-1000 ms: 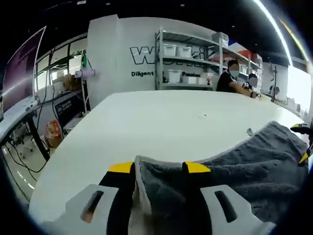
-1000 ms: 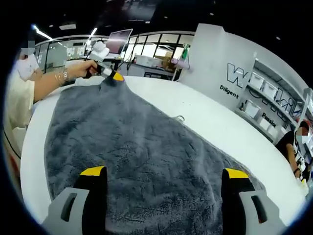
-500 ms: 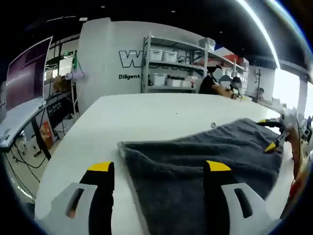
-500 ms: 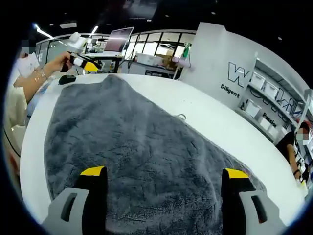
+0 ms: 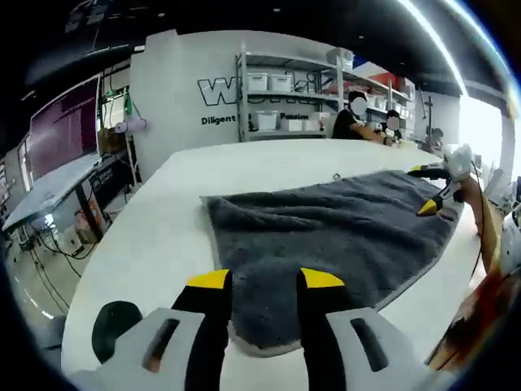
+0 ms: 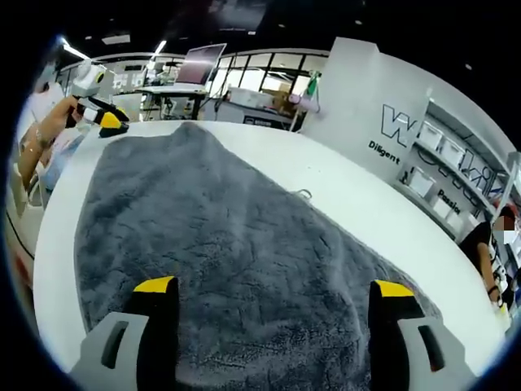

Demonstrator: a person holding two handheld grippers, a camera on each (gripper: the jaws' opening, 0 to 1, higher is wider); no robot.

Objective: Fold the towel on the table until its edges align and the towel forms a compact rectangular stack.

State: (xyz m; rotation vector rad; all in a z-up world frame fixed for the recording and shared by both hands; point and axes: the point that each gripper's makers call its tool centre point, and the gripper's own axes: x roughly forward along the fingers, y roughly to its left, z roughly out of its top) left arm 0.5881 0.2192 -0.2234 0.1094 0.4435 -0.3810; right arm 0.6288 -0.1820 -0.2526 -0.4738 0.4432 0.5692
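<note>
A dark grey towel [image 5: 326,236] lies spread flat on the white table [image 5: 269,163]. My left gripper [image 5: 265,279] hovers over its near edge with the jaws drawn close together. The towel's rounded edge shows flat between them and is not pinched. In the right gripper view the towel [image 6: 203,236] runs away from me, and the left gripper [image 6: 106,120] sits beside its far corner, held by a hand. My right gripper [image 6: 274,287] stands open, its jaws wide apart over the towel's near end. In the left gripper view the right gripper [image 5: 425,189] is at the towel's far right end.
A round black object [image 5: 114,326] lies on the table left of my left gripper. Metal shelves with white bins [image 5: 285,98] stand beyond the table, and people sit at its far end [image 5: 358,122]. A side desk with a screen [image 5: 65,130] is at left. Bare table [image 6: 350,204] flanks the towel.
My left gripper let go of the towel corner, opened wide, drew back and its jaws came together again. The corner now lies flat. The right gripper has stayed in place, open.
</note>
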